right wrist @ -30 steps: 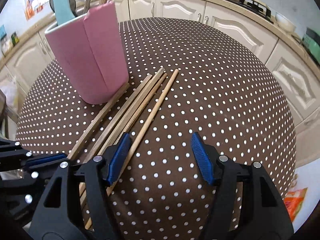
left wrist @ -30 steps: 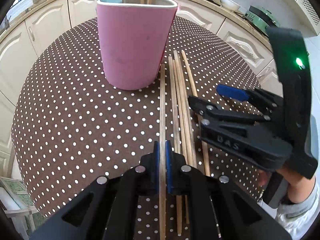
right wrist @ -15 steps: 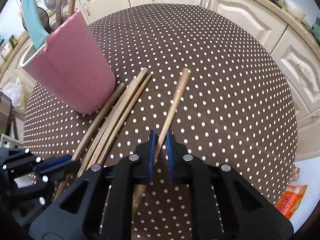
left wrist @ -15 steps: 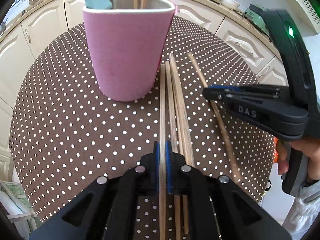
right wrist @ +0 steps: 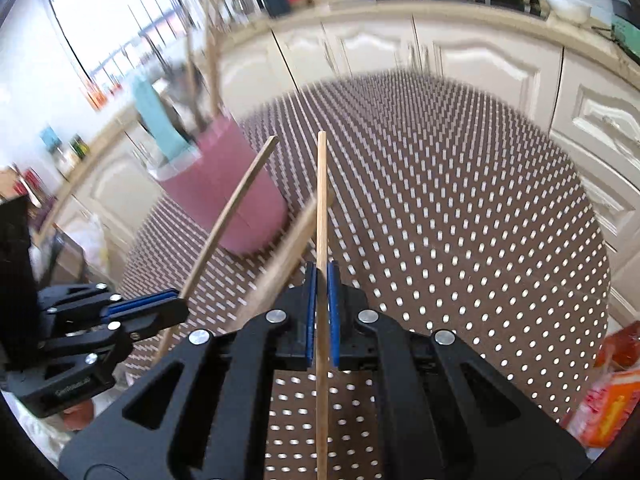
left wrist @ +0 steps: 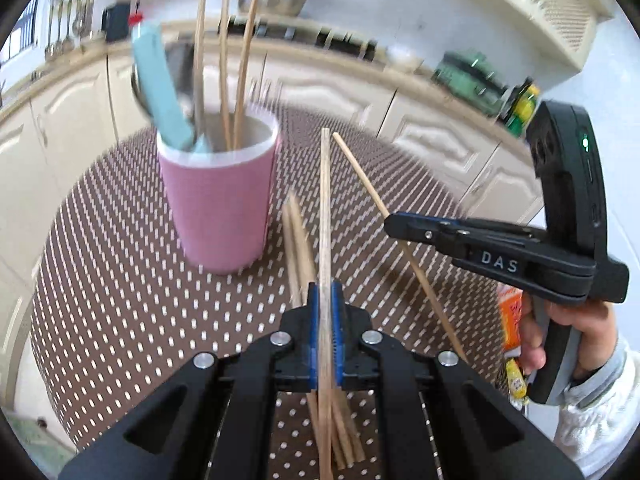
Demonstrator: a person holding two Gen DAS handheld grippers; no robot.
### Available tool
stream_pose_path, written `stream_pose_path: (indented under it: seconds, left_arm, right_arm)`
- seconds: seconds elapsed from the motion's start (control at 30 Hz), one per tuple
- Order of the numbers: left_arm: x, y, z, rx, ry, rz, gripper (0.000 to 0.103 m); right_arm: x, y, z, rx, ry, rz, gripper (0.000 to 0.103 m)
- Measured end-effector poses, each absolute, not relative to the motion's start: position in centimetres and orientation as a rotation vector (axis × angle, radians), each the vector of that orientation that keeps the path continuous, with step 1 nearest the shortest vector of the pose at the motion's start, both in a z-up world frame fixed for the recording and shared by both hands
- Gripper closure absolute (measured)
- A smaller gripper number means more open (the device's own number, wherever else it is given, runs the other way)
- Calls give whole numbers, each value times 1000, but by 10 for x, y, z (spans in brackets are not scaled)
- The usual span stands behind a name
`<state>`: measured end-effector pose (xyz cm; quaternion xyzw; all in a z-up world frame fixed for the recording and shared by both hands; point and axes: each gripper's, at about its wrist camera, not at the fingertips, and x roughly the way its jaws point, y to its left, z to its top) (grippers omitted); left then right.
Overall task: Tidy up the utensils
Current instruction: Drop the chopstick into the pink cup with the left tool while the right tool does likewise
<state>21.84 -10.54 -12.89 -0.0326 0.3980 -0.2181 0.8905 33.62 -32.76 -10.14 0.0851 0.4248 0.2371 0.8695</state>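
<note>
Left gripper (left wrist: 325, 332), bottom centre of the left wrist view, clamped on a flat wooden chopstick (left wrist: 325, 216) pointing up the frame, clear of the table. Right gripper (right wrist: 321, 312), bottom centre of its own view, pinched tight on a round chopstick (right wrist: 321, 200), also lifted. Pink cup (left wrist: 218, 208), upper left of centre, standing on the dotted brown tablecloth (left wrist: 104, 280), holding a teal utensil (left wrist: 160, 92) and more sticks. Loose chopsticks (left wrist: 298, 240) lying just right of the cup.
</note>
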Motion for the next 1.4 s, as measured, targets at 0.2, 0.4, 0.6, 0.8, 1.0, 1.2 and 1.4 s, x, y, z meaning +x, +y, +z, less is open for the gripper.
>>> stream_pose_path:
  seconds: [0.2, 0.4, 0.6, 0.8, 1.0, 1.2, 1.4]
  left_arm:
    - [198, -98, -86, -92, 580, -459, 97]
    - [203, -78, -48, -153, 369, -394, 97]
    - [219, -60, -27, -240, 179, -335, 97]
    - [238, -50, -28, -314, 69, -309, 97]
    - [256, -54, -34, -315, 4, -272, 97]
    - [279, -53, -49, -321, -3, -243, 97]
    - [288, -57, -63, -303, -9, -221, 97]
  right_arm:
    - [318, -345, -56, 299, 670, 580, 97]
    - [301, -338, -16, 306, 458, 603, 97]
    - [300, -311, 3, 328, 325, 613, 97]
    - [313, -290, 12, 344, 236, 612, 97]
    - [333, -273, 13, 353, 189, 609, 97]
    - [348, -267, 4, 377, 161, 589, 97]
    - [357, -260, -3, 385, 149, 579, 97]
